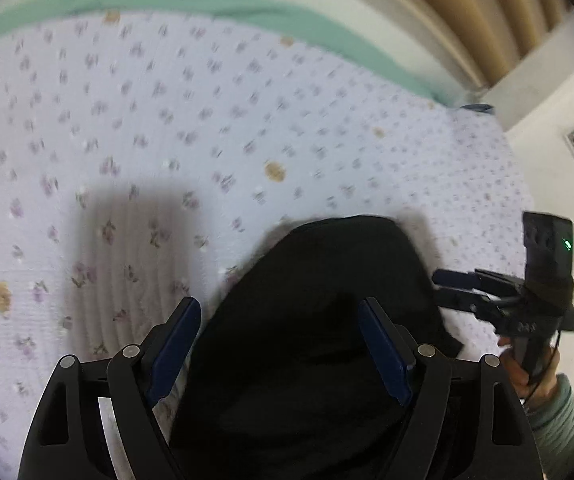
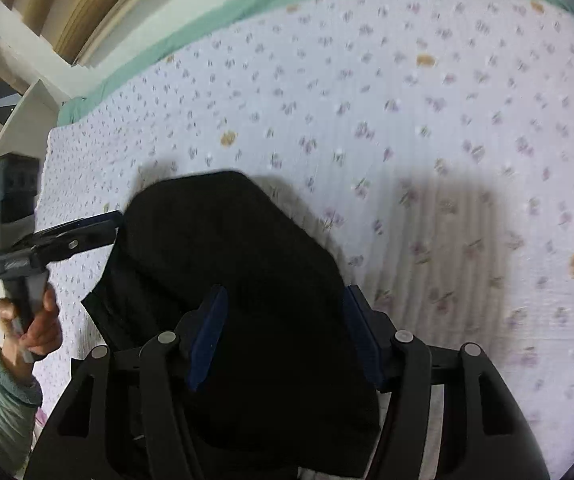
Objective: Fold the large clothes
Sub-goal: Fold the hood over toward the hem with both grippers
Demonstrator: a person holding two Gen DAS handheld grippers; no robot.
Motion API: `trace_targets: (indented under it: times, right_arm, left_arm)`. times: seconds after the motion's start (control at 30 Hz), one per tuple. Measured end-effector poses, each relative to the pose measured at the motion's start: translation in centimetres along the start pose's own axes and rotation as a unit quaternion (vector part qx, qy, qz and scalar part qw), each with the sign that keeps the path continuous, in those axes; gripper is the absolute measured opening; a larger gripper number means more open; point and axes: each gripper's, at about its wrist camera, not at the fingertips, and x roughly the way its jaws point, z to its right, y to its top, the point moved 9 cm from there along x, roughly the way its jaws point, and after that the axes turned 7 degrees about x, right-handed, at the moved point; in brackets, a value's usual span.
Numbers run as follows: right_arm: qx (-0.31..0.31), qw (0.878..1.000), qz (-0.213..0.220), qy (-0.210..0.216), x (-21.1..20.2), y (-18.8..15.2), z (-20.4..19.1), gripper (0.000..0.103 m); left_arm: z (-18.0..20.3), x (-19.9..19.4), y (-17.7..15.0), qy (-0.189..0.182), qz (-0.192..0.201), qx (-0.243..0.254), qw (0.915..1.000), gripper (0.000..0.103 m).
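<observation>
Both tongs apart over black garment on floral bedspread; green sheet beyond.

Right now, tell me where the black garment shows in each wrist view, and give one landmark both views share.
Left wrist view: the black garment fills the lower centre, lying between the open fingers of the left gripper.
Right wrist view: the black garment sits lower centre-left, between the open fingers of the right gripper.
Shared landmark: the green band along the far edge of the floral bedspread.
</observation>
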Motion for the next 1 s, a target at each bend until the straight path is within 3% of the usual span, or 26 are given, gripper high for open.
trace_targets:
  times: [0.2, 0.33, 0.4, 0.43, 0.47, 0.53, 0.77, 1.0]
  right_arm:
    - [0.010, 1.000, 0.002, 0.002, 4.2, 1.8, -0.4, 0.064]
    - [0.037, 0.999, -0.016, 0.031, 6.5, 3.1, -0.5, 0.069]
    - [0.038, 0.998, -0.034, 0.040, 7.9, 2.5, -1.0, 0.062]
    - [0.022, 0.998, -0.038, 0.038, 8.1, 2.1, -1.5, 0.041]
    - [0.000, 0.998, -0.037, 0.041, 8.0, 1.6, -2.5, 0.030]
    - [-0.035, 0.998, -0.018, 0.041, 6.4, 0.8, -4.1, 0.020]
    - [-0.111, 0.990, 0.084, 0.033, -4.8, -3.9, -9.6, 0.019]
    - [-0.132, 0.984, 0.115, 0.027, -13.2, -13.7, -13.1, 0.019]
  left_arm:
    - [0.1, 1.6, 0.4, -0.068, -0.002, -0.024, 0.9974, 0.081]
    - [0.5, 3.6, 0.5, -0.062, -0.024, -0.020, 0.9975, 0.081]
    - [0.9, 4.4, 0.1, -0.045, -0.035, -0.001, 0.9984, 0.051]
    - [1.2, 4.3, -0.2, -0.041, -0.038, 0.010, 0.9984, 0.032]
    - [1.7, 3.9, -0.5, -0.043, -0.035, 0.019, 0.9983, 0.020]
    - [3.4, 1.4, -0.9, -0.048, -0.006, 0.046, 0.9978, 0.016]
    - [9.6, -9.7, -4.8, -0.053, 0.077, 0.097, 0.9908, 0.016]
    - [15.5, -16.9, -13.1, -0.038, 0.092, 0.124, 0.9873, 0.016]
